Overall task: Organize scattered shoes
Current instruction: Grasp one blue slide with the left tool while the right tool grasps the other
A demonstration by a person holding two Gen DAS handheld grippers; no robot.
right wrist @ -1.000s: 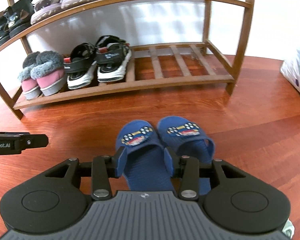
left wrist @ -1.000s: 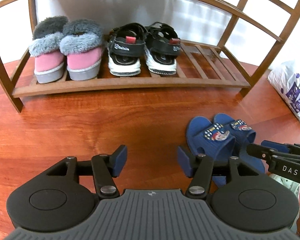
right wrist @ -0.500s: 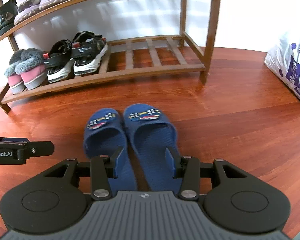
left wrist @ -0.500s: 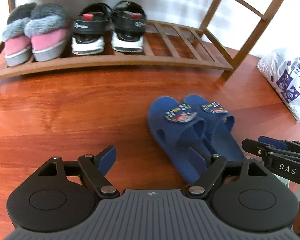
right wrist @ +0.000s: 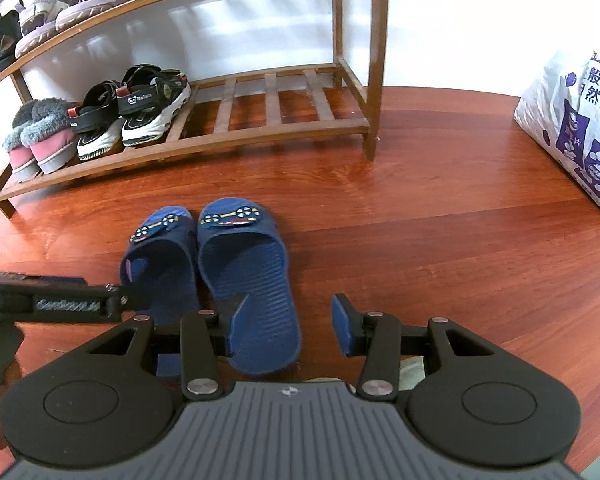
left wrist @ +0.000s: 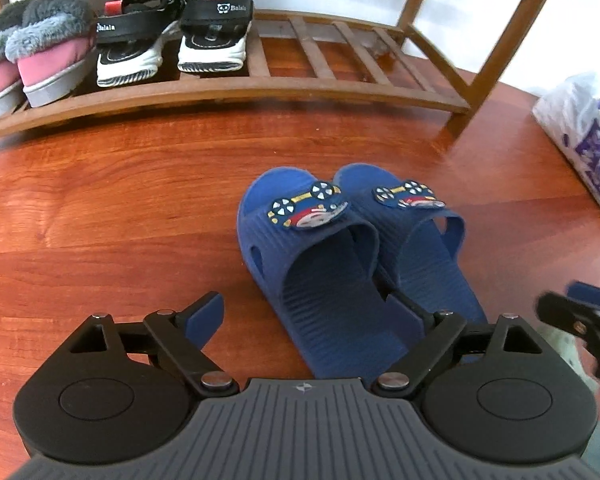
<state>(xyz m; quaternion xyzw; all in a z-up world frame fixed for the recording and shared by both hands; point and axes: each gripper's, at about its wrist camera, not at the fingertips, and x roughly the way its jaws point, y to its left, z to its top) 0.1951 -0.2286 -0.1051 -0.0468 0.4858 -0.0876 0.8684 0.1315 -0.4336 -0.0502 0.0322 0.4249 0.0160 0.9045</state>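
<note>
Two blue slippers (left wrist: 352, 264) lie side by side on the wooden floor (left wrist: 100, 220), toes toward the shoe rack (left wrist: 260, 88).

Left gripper (left wrist: 308, 316): jaws have just been opening and now stand wide, straddling the left slipper's heel, pads not pressing; a second ago the pair lay off to its right.

Right gripper (right wrist: 288, 320): half open, empty, right slipper's heel at its left finger.

Judgement: both positioned for pickup; the rack's bare slats are free.

1. The floor (right wrist: 440, 220) is glossy reddish wood.
2. The shoe rack (right wrist: 284, 132) is brown slatted wood.
3. The blue slippers (left wrist: 332, 272) look like matt ribbed rubber.
4. The pink slippers (left wrist: 48, 60) carry grey fur.
5. The bag (right wrist: 580, 120) is shiny printed plastic.
</note>
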